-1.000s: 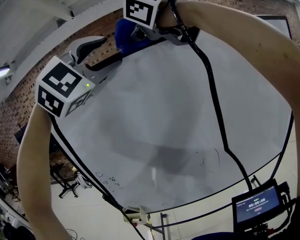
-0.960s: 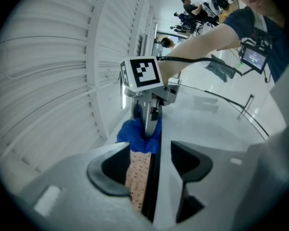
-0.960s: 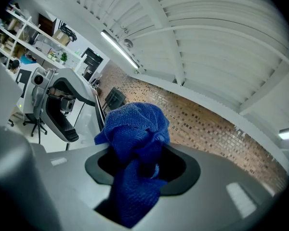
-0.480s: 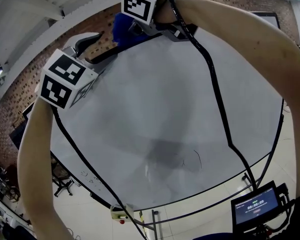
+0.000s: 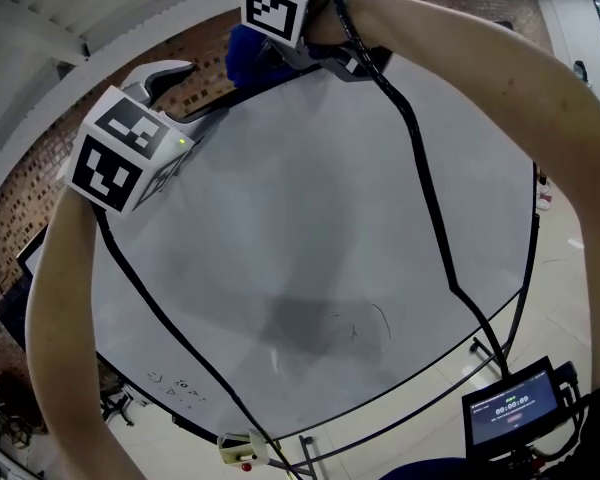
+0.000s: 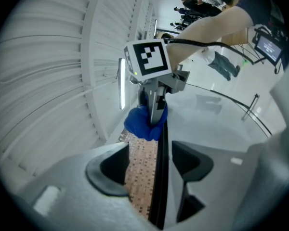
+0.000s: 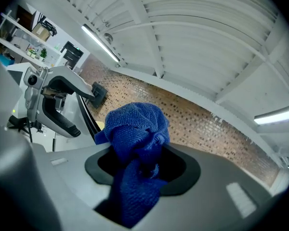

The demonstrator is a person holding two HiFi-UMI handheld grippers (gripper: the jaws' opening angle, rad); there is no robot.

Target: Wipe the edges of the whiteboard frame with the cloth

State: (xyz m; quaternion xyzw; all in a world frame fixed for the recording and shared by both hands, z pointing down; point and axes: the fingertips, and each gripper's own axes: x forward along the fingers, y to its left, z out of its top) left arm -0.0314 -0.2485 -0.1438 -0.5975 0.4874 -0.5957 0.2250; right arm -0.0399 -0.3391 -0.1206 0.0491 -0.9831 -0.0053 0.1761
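At the top rail: your right tool is clamped on the bunched blue cloth, and the cloth sits on the black frame along the upper edge of the whiteboard.
Left tool: it straddles the same frame just beside the cloth. Jaws are apart and have just been opening a little. The frame runs between them, close to one pad, with a gap on the other side. I read that as guiding, not gripping.
Risk, cloth slip: most of the cloth is balled up ahead of the right jaws with a tail hanging below. Drag along the frame could pull it out of the pinch. Keep the squeeze on.
Risk, missed edge: the wad is fat and the frame is thin. Tilt your wrist and the cloth can roll onto the board face or off the back, so the edge goes unwiped.
Risk, collision: your left tool sits on the rail right by the cloth. Sweep toward it and you hit it. Move it off first, or sweep away from it.
Risk, cable: it drapes from your right tool across the board face. A long sweep could drag it over the board or catch it on a corner.
Risk, board rocking: nothing is clamping the board now. I can't tell how firmly it stands, so push lightly.
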